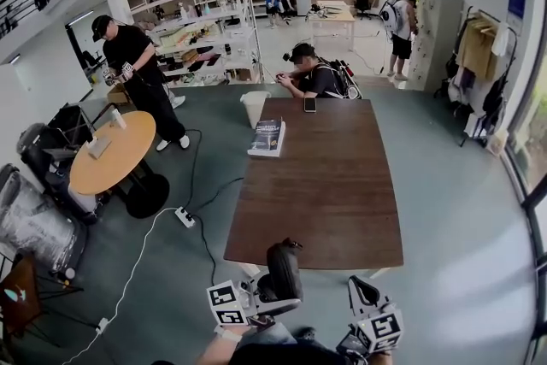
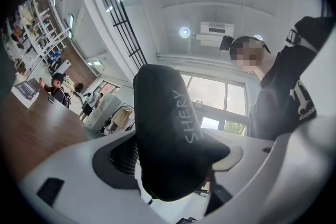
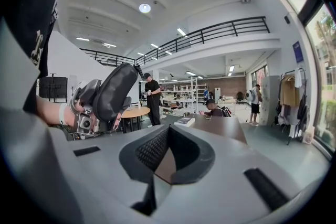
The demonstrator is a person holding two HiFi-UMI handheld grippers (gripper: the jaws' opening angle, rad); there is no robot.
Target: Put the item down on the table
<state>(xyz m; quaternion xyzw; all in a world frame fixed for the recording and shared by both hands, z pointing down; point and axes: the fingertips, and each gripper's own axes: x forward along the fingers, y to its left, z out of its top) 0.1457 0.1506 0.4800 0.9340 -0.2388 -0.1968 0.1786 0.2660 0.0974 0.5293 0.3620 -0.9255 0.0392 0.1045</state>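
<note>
Black case (image 2: pixel 168 139) lettered SHERY clamped in left gripper (image 2: pixel 176 165), lower end hidden by its jaws, raised at near edge of brown table (image 1: pixel 325 192), not on it, right gripper (image 3: pixel 167 157) narrowly parted on nothing, book (image 1: pixel 267 137) at far left edge, white bin (image 1: pixel 254 108) beyond, contents not visible.

A long rectangular dark-brown wooden table (image 1: pixel 325 201) stands on the grey-green floor (image 1: pixel 461 184), most of its top bare. At about ten o'clock on the top, right at the left edge, lies a small stack of books (image 1: pixel 267 138) (dark cover uppermost). Near twelve o'clock, close to the far end, a flat black phone (image 1: pixel 309 104) lies apart from the books.
</note>
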